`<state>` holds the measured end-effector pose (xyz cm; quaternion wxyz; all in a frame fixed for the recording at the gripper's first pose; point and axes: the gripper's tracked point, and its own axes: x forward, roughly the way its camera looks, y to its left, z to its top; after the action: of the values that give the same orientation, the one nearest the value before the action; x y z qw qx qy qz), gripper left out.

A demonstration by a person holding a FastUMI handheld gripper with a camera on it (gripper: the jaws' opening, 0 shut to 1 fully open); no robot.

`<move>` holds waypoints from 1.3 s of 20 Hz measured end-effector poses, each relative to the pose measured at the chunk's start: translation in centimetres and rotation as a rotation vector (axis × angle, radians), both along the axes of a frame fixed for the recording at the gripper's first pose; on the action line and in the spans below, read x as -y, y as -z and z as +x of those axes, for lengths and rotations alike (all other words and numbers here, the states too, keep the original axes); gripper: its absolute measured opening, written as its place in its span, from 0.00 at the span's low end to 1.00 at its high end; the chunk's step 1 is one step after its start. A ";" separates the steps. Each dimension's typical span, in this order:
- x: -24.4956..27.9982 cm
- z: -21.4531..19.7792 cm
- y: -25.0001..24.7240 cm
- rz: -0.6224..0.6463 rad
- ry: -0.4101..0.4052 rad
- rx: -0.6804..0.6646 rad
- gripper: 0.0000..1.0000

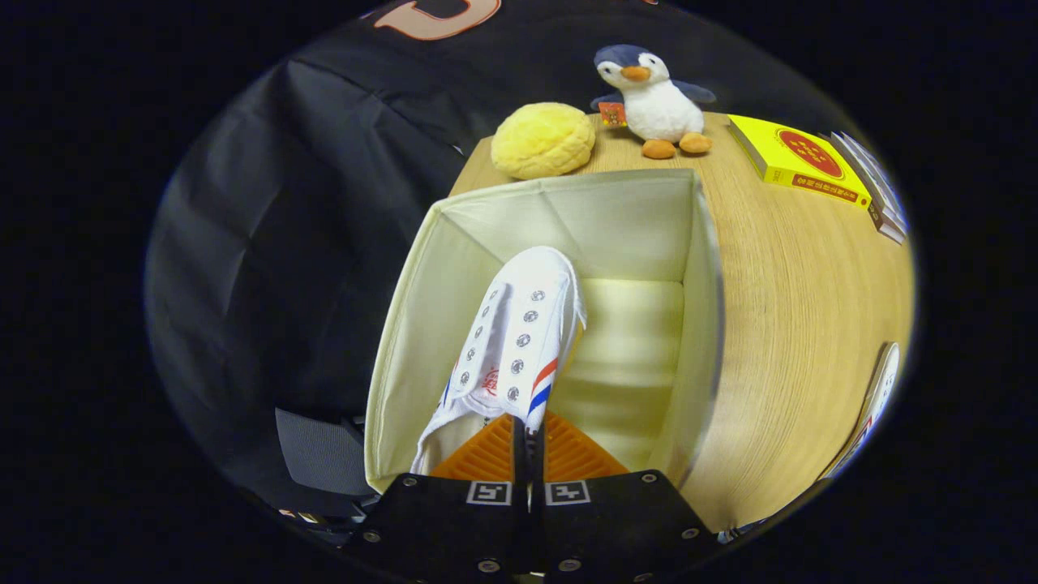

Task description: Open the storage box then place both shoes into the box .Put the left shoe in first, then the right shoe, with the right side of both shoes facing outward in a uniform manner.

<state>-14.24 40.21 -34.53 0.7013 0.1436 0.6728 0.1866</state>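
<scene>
While the gripper [527,442] is clamped on the white shoe [515,341], it hangs inside the open storage box [701,324], probably to stand it by the wall

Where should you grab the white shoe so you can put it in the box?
Best seems the thin cloth edge by the ankle opening, reached from above and behind. That is how the gripper has it: both orange fingers pinch that edge of the white shoe, so it hangs toe-first into the open box. The rim is thin enough to fit between closed fingers.
</scene>
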 end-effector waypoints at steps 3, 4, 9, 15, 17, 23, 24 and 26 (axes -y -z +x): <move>-1.6 -0.7 0.8 -0.069 0.026 -0.050 0.03; -1.9 -1.0 1.0 -0.070 0.047 -0.067 0.03; -3.7 -1.6 -0.1 0.093 0.099 -0.129 0.16; 0.9 1.2 -6.9 0.296 0.181 0.010 0.56; 4.6 2.2 -8.5 0.280 0.208 0.099 0.69; 22.4 3.0 -9.0 0.049 0.278 0.351 0.91; 25.4 2.6 -7.7 -0.004 0.293 0.362 0.92; 31.5 0.7 -4.7 -0.132 0.308 0.346 0.93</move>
<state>-13.52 8.68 -29.85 0.8342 0.1643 0.5236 0.0546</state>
